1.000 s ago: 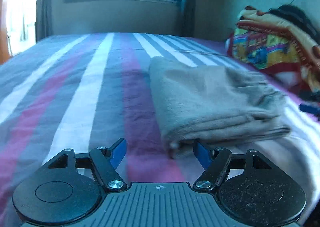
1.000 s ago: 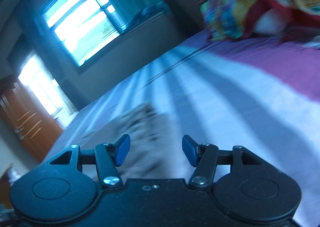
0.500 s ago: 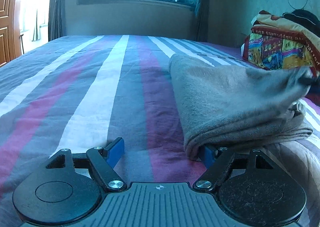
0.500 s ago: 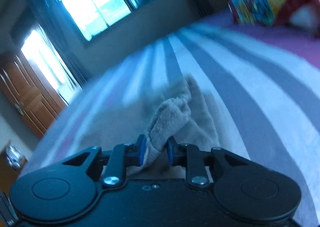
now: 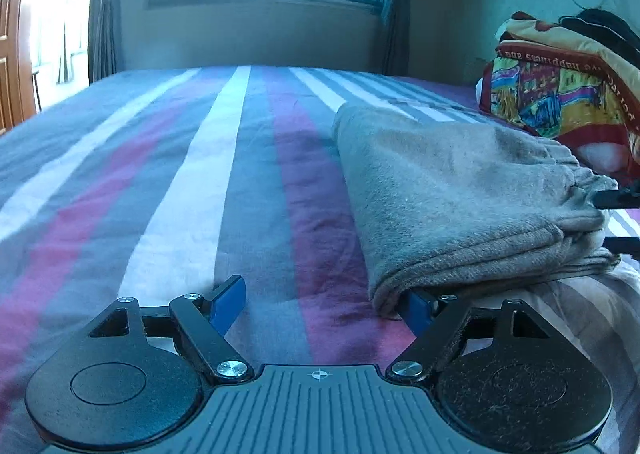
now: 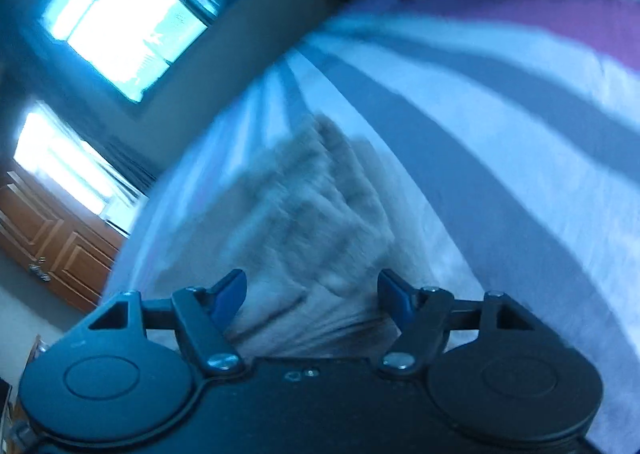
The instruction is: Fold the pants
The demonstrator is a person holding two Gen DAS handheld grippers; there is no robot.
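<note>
Fingers [image 6: 230,290] of right gripper [image 6: 311,294] are spread wide w/ nothing between them; half a sec ago they were clenched on the waistband, so that corner's been let go. Left gripper [image 5: 320,302] also released, one finger tucked under the folded grey sweatpants' [image 5: 452,193] near edge. Pants sit stacked on striped bed [image 5: 200,181]; fold looks about done. Blanket [image 5: 560,89] at right shows text, partly legible as "happiness".
</note>
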